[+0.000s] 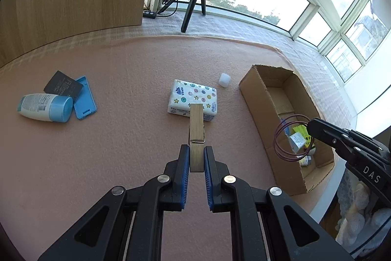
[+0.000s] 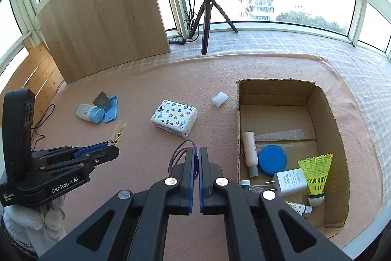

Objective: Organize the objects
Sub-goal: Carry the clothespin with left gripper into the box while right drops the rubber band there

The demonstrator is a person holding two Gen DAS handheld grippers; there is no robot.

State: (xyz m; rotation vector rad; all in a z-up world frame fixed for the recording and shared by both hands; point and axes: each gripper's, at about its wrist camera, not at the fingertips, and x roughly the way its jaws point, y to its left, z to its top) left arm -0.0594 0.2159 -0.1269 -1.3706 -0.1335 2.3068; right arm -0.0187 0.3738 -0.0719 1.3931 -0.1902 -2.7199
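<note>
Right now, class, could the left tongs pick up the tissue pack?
Probably not yet: the left tongs are shut on a wooden clothespin, though nothing blocks the tissue pack ahead.

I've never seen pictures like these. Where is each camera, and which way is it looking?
Left wrist view: rides the left claw, looking down its fingers at the clothespin it grips; the right claw shows too.
Right wrist view: rides the right claw, pinching purple hair ties; a gloved hand shows.
Both see the tissue pack and cardboard box.
</note>
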